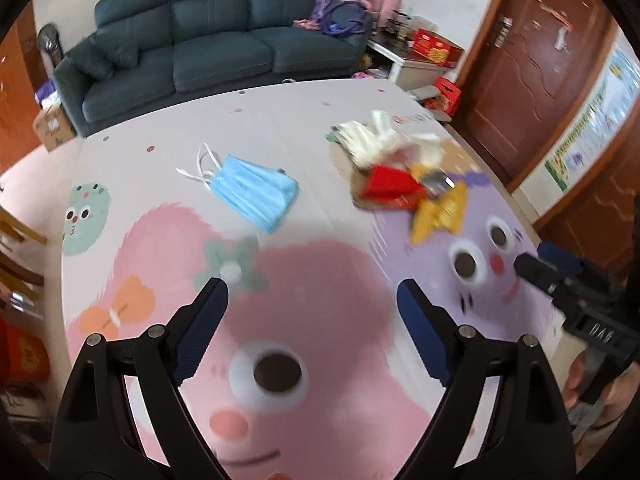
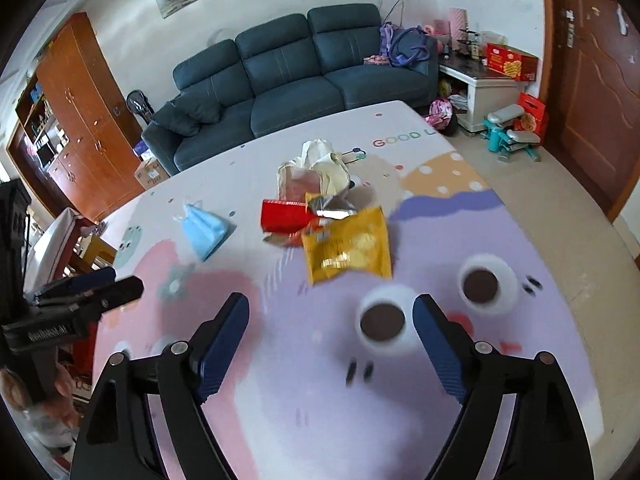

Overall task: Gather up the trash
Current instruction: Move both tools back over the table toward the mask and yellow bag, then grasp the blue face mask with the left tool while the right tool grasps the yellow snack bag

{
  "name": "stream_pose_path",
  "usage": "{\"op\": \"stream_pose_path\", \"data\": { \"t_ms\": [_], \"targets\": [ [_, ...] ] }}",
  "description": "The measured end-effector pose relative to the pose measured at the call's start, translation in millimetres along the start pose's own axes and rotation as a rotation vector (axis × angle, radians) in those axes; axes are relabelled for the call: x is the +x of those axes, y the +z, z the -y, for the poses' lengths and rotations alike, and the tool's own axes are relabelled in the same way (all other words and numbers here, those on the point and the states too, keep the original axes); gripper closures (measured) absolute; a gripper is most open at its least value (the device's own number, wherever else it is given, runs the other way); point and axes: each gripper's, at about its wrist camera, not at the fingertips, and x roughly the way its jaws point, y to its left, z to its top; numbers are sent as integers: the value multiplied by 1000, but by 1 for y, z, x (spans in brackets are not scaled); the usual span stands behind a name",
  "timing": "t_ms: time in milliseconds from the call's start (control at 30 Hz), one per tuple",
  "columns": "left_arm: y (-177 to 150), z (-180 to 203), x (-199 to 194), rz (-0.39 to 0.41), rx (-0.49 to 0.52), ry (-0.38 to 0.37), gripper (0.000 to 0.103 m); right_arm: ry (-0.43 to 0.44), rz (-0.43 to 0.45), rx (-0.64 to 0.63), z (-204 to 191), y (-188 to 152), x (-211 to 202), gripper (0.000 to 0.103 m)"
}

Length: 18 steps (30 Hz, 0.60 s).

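Observation:
A blue face mask (image 1: 256, 192) (image 2: 206, 230) lies on the cartoon-printed table (image 1: 312, 320) (image 2: 320, 380). To its right sits a heap of trash: a yellow snack bag (image 1: 440, 210) (image 2: 348, 250), a red packet (image 1: 390, 186) (image 2: 284, 216), a silver wrapper (image 2: 332, 204) and crumpled white paper and plastic (image 1: 380, 140) (image 2: 320, 164). My left gripper (image 1: 312, 292) is open and empty, short of the mask. My right gripper (image 2: 331, 309) is open and empty, just short of the yellow bag. Each gripper shows at the edge of the other's view.
A dark blue sofa (image 1: 216, 44) (image 2: 296, 76) stands beyond the table. A wooden door (image 1: 536, 64) is at the right, a wooden cabinet (image 2: 76, 120) at the left. A white side table with red boxes (image 2: 496, 80) and floor clutter lie at the far right.

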Motion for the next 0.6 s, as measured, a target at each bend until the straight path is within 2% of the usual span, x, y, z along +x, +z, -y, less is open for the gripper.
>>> {"op": "stream_pose_path", "data": {
  "t_ms": [100, 233, 433, 500, 533, 600],
  "targets": [
    [22, -13, 24, -11, -32, 24, 18, 7, -22, -18, -2, 14, 39, 16],
    [49, -30, 55, -36, -87, 43, 17, -24, -59, -47, -2, 21, 84, 16],
    [73, -57, 100, -77, -181, 98, 17, -30, -92, -30, 9, 28, 125, 17],
    [79, -64, 116, -95, -204, 122, 17, -15, -103, -26, 12, 31, 133, 33],
    [81, -67, 123, -104, -216, 131, 17, 1, -119, -24, 15, 32, 139, 46],
    [86, -73, 138, -118, -250, 155, 16, 17, -138, -25, 17, 32, 144, 53]
  ]
}}
